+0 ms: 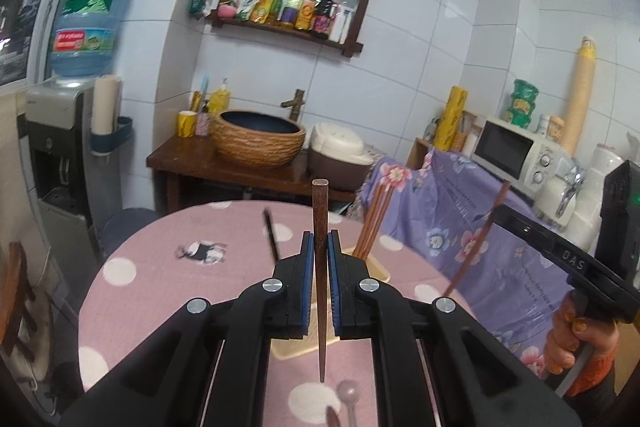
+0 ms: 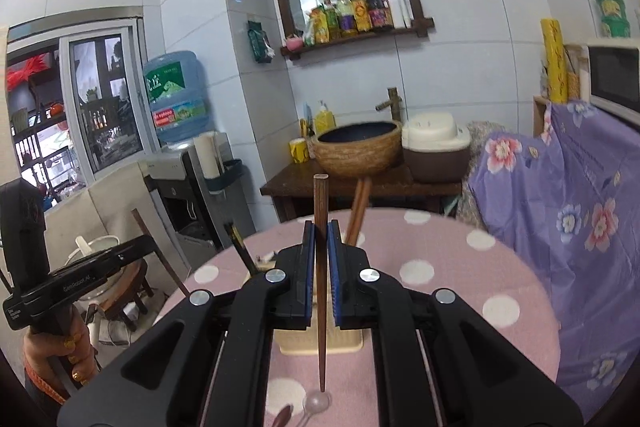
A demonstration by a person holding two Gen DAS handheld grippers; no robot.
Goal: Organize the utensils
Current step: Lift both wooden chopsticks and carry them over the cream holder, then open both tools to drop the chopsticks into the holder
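Note:
In the left wrist view my left gripper (image 1: 320,247) is shut on a brown chopstick (image 1: 321,327) that stands upright above the pink dotted table (image 1: 160,255). Behind it is a beige utensil holder (image 1: 378,269) with several chopsticks (image 1: 374,223) in it. My right gripper (image 1: 500,217) at the right grips another chopstick (image 1: 476,239). In the right wrist view my right gripper (image 2: 320,247) is shut on an upright brown chopstick (image 2: 321,339) over the holder (image 2: 320,345). The left gripper (image 2: 150,243) is at the left. A pale spoon (image 2: 316,403) lies on the table.
A dark chopstick (image 1: 271,235) leans left of the holder. Two spoons (image 1: 346,391) lie near the table's front edge. A purple floral cloth (image 1: 460,219) covers furniture on the right. A water dispenser (image 1: 60,147) and a wooden sink stand (image 1: 224,167) are behind the table.

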